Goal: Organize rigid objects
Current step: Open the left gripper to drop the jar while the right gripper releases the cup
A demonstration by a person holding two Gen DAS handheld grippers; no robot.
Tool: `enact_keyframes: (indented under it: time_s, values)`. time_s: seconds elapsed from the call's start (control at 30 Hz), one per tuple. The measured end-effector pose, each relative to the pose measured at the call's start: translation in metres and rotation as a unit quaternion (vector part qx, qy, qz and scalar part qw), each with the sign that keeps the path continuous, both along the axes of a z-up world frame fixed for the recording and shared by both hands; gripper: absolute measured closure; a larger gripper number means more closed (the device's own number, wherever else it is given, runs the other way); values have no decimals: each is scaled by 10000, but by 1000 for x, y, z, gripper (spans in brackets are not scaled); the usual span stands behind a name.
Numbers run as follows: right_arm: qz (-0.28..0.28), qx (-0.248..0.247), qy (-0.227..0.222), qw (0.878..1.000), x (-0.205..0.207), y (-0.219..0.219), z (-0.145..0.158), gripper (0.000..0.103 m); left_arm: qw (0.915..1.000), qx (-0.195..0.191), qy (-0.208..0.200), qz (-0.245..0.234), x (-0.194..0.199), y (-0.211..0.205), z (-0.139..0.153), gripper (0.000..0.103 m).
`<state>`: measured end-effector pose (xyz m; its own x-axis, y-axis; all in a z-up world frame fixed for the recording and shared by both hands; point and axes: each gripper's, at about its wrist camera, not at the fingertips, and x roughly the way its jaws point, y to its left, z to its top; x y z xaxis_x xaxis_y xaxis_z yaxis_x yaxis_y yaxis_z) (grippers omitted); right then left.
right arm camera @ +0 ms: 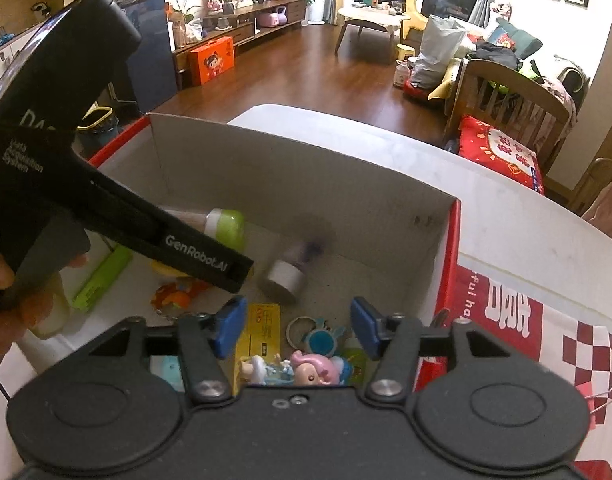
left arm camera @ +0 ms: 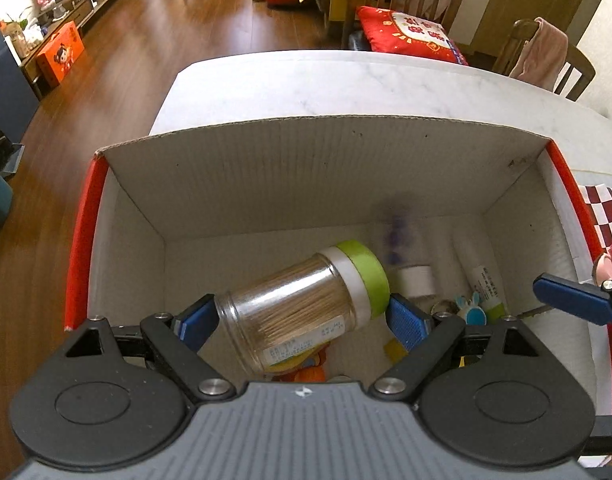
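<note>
— Toothpick jar [left arm camera: 302, 304] with green lid [left arm camera: 366, 276]: lying tilted over the middle of the cardboard box [left arm camera: 306, 168], lid end up and to the right, caught between the left gripper [left arm camera: 302, 316].
— Pinched, then?
— Looks so. Jaws spread wide, one blue pad at the glass base, the other against the lid.
— And the right gripper [right arm camera: 296, 330]?
— Above the near right corner of the box. Jaws partly apart, nothing between the pads. No earlier view to compare.
— Below it?
— Small blurred bottle with a white cap [right arm camera: 286, 276] near the back wall, too smeared to read. Closer in, a blue bunny keychain [right arm camera: 320, 340], a yellow packet [right arm camera: 258, 332], a pink-haired figurine [right arm camera: 314, 370], an orange toy [right arm camera: 174, 296], a green lighter [right arm camera: 102, 278] at the left.
— Box standing where?
— On a white marble surface [left arm camera: 306, 80], red-and-white checked flap [right arm camera: 586, 352] off to its right. Wooden floor [left arm camera: 166, 40] and chairs beyond.
</note>
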<state>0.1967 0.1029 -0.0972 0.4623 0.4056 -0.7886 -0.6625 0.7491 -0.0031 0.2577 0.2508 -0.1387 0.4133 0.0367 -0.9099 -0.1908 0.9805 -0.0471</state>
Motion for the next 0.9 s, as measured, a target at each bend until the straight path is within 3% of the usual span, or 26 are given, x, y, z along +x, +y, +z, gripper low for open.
enact_keyframes:
  time_s: [0.43,0.57,0.9]
  values:
    - [203,187,-1,9996,-20,-9,17,39,9990,-24,-443,111,-25,-2,30,13]
    - [273,277,-49,9992,-26,-16,25,27,9984,-53,-547,133,-36,-4,39,13]
    - [409,512,-170,9977,-45,-36,47,21,9963,-90,-839,139,-68,-17,62,13]
